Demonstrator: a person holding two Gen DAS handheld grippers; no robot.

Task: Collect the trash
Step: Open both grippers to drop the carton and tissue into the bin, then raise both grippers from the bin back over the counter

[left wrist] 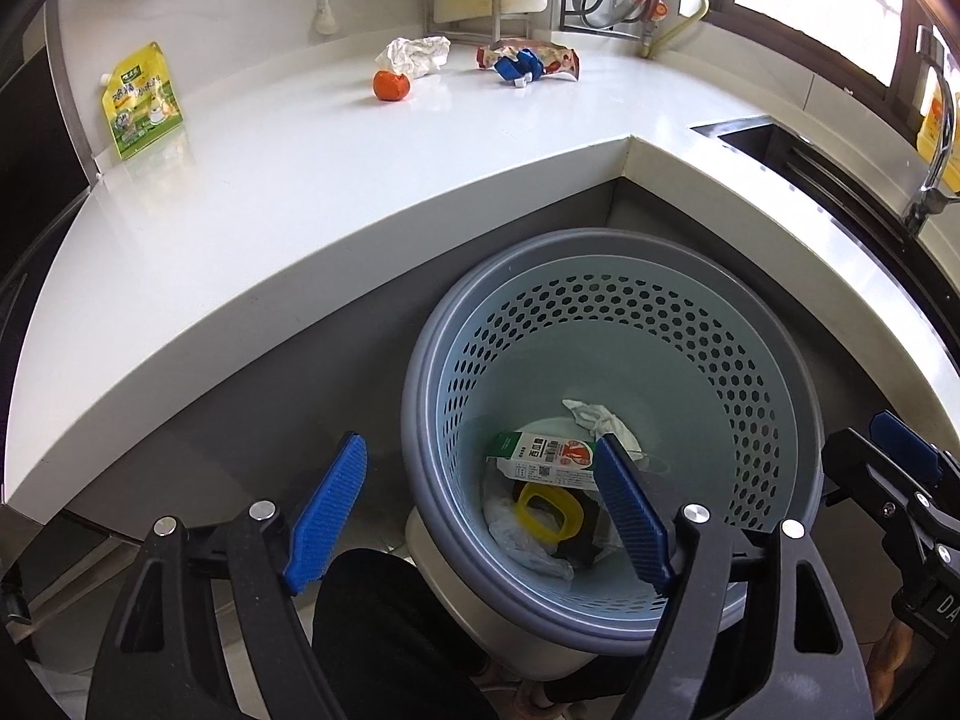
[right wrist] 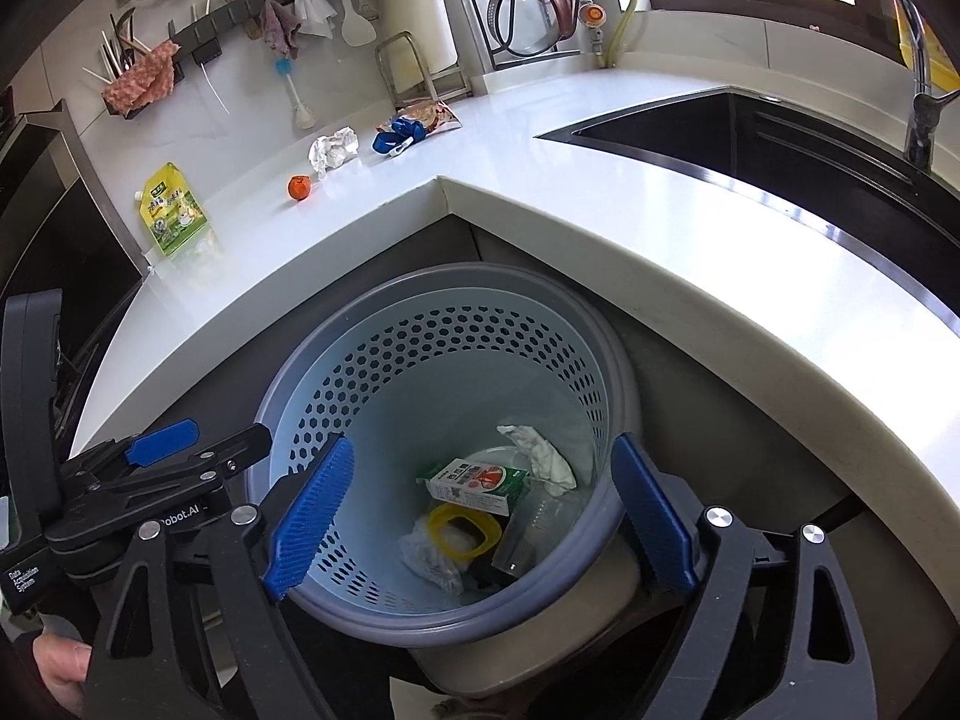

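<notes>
Blue-padded left gripper (left wrist: 480, 513) is hanging with jaws apart, empty, over the grey perforated bin (left wrist: 774, 420); a green-white carton (left wrist: 543, 461) is lying inside at six o'clock.

Right gripper (right wrist: 483, 519) is gaping too, holding nothing; "Robot.AI" is showing at nine o'clock, crumpled tissue (right wrist: 333, 148) sitting on the counter (right wrist: 600, 204) at eleven.

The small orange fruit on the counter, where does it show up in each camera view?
Left wrist view: the orange fruit is upper left of centre, just below the crumpled white tissue.
Right wrist view: the orange fruit is upper left, lower left of the tissue.
Shared landmark: the yellow-green pouch, left of the fruit in both.
</notes>
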